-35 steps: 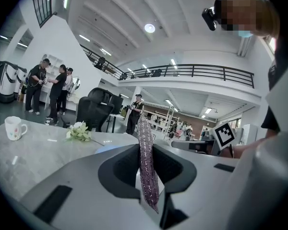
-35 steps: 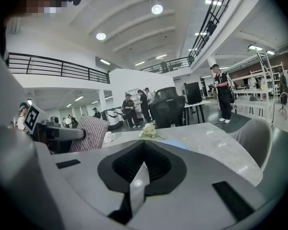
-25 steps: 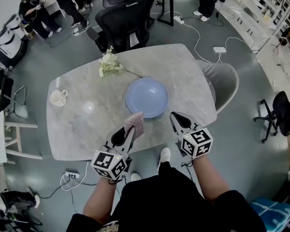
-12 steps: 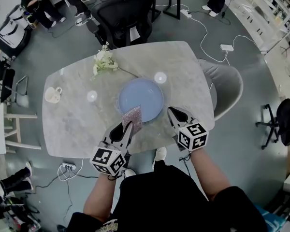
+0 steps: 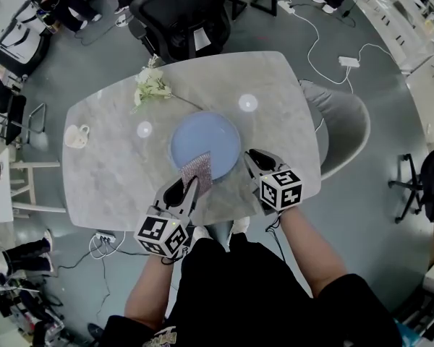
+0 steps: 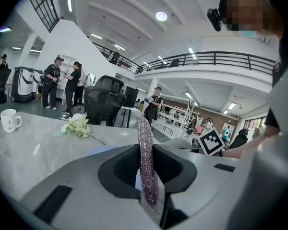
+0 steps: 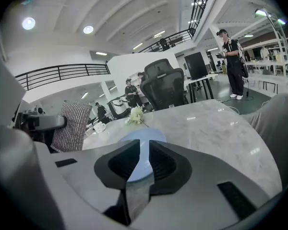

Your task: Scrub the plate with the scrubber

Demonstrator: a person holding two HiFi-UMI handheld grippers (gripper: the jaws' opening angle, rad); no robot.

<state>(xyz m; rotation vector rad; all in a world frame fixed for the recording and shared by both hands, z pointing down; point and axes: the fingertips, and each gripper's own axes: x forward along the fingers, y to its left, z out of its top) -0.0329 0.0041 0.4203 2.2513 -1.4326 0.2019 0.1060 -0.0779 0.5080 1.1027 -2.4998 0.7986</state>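
Observation:
A light blue plate point(image 5: 205, 139) lies in the middle of the marble table point(image 5: 275, 92). My left gripper point(image 5: 186, 188) is shut on a pink-purple scrubber point(image 5: 197, 170), which stands upright over the plate's near rim. In the left gripper view the scrubber point(image 6: 146, 166) is pinched edge-on between the jaws. My right gripper point(image 5: 252, 156) is at the plate's near right edge. Its jaws have just been opening and stand apart with nothing between them. The right gripper view shows the plate point(image 7: 143, 134) just past the right gripper point(image 7: 144, 150), with the scrubber point(image 7: 72, 126) to the left.
White flowers point(image 5: 150, 85) lie at the table's far left and a white mug point(image 5: 77, 135) stands at its left end. A black office chair point(image 5: 184, 13) is beyond the table and a grey chair point(image 5: 343, 132) is at its right. Cables run over the floor.
Both grippers have moved forward toward the plate. The scrubber, which was short of the plate, now overlaps its near rim, and the right gripper has come up to the plate's edge.

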